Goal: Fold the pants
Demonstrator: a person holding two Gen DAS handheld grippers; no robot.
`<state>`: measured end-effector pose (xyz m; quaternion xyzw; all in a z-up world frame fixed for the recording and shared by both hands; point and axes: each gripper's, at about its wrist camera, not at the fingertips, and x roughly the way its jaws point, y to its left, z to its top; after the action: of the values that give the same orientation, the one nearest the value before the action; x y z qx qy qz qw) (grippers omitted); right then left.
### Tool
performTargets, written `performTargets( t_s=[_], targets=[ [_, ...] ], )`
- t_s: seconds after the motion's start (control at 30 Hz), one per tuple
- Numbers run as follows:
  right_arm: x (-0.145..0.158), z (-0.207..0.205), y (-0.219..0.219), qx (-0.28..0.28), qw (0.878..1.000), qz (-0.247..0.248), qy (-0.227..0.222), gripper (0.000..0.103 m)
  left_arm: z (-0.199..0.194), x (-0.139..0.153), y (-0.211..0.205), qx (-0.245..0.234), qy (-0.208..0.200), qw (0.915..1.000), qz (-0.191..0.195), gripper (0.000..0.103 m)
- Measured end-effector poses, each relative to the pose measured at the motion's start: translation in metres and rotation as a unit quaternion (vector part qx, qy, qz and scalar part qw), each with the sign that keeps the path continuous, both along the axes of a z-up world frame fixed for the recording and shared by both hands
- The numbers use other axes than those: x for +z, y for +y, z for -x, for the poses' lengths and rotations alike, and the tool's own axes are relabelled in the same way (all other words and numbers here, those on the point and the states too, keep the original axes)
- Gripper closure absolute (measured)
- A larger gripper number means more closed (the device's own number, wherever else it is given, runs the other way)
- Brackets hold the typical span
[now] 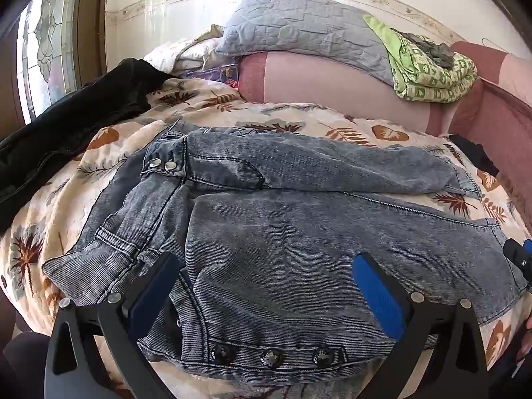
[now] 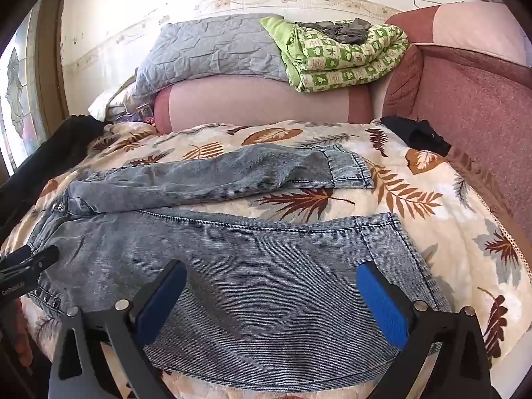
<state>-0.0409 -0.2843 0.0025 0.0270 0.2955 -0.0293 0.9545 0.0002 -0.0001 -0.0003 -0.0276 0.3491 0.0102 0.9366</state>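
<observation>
1. Your left gripper (image 1: 266, 296) hangs over the waist end of the jeans (image 1: 299, 232), jaws spread wide, nothing btwn the blue pads (image 1: 379, 299).
2. Your right gripper (image 2: 271, 299) sits over the near leg, close to its hem (image 2: 399, 242), also wide open & holding nothing.
3. Jeans lie flat on the leaf-print blanket (image 2: 432, 199), waistband w/ its three dark studs (image 1: 271, 356) at the near edge in the left view; legs run to the right, splayed apart, blanket showing btwn them.
4. Black garment (image 1: 66, 126) lies at the blanket's left edge.
5. Behind: pink bolster (image 2: 259, 103) carrying a grey quilt (image 2: 206, 50) & a folded green blanket (image 2: 342, 56).
</observation>
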Motion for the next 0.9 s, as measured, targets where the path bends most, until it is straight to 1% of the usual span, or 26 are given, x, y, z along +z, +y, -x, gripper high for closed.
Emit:
performTargets(
  t_s=[0.1,0.33,0.37,0.4,0.83,0.9],
  targets=[
    [-0.0003,0.0,0.0,0.001,1.0,-0.001,0.0,0.0,-0.0004,-0.001,-0.0003,-0.001,0.002,1.0,-0.005,0.0],
    [-0.0019,-0.0006,0.0001,0.002,1.0,-0.004,0.003,0.0,-0.0013,-0.0018,0.0033,-0.001,0.003,1.0,-0.003,0.0],
    [-0.002,-0.0003,0.0005,0.002,1.0,-0.003,0.003,0.0,-0.0082,-0.0015,-0.0002,0.0,0.003,1.0,-0.003,0.0],
    [-0.0021,-0.0008,0.0002,0.003,1.0,-0.004,0.004,0.0,-0.0009,-0.0024,-0.0011,-0.002,0.002,1.0,-0.003,0.0],
    [-0.0037,-0.0014,0.0015,0.006,1.0,-0.003,0.008,0.0,-0.0006,-0.0032,-0.002,-0.003,0.002,1.0,0.003,0.0],
    [-0.0036,-0.0013,0.0014,0.006,1.0,-0.003,0.007,0.0,-0.0007,-0.0028,-0.002,-0.003,0.001,1.0,-0.002,0.0]
  ],
)
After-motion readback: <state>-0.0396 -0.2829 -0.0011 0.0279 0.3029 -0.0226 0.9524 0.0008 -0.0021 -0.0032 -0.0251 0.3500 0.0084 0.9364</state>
